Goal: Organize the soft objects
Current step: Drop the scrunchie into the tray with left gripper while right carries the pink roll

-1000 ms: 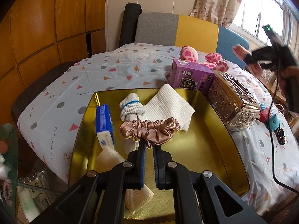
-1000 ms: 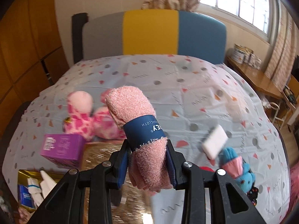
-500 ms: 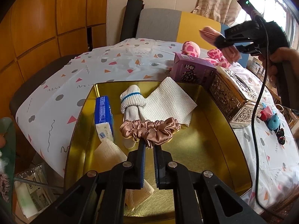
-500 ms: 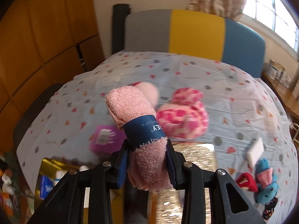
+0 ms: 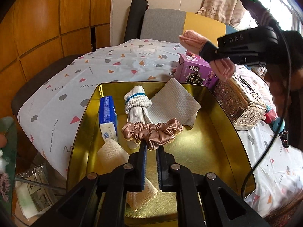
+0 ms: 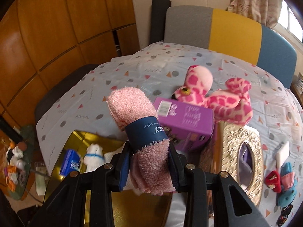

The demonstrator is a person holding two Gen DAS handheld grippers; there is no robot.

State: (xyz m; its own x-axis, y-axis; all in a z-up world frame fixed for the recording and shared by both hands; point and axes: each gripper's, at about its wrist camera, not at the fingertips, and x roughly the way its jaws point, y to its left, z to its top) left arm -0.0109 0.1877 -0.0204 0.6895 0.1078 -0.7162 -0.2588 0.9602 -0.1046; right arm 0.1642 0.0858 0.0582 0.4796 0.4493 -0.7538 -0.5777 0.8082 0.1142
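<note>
My left gripper (image 5: 151, 149) is shut on a bronze satin scrunchie (image 5: 153, 130), low inside the gold tray (image 5: 217, 113). In the tray lie a rolled white sock with a blue band (image 5: 137, 102), a white textured cloth (image 5: 176, 102), a blue tissue pack (image 5: 107, 113) and a beige gauze cloth (image 5: 113, 155). My right gripper (image 6: 151, 162) is shut on a rolled pink washcloth (image 6: 132, 106) wrapped in a dark blue band. In the left wrist view the washcloth (image 5: 193, 41) hangs in the air above the tray's far right corner.
A purple box (image 6: 187, 121) and an ornate silver tissue box (image 6: 242, 151) stand beside the tray's right side. Behind them lies a pink spotted plush (image 6: 217, 98). Small blue and red toys (image 6: 284, 181) sit at the table's right. A chair (image 6: 227, 30) stands beyond the table.
My right gripper has carried the pink washcloth leftward, from over the plush and silver box to above the purple box and tray corner. The left gripper and scrunchie have stayed put.
</note>
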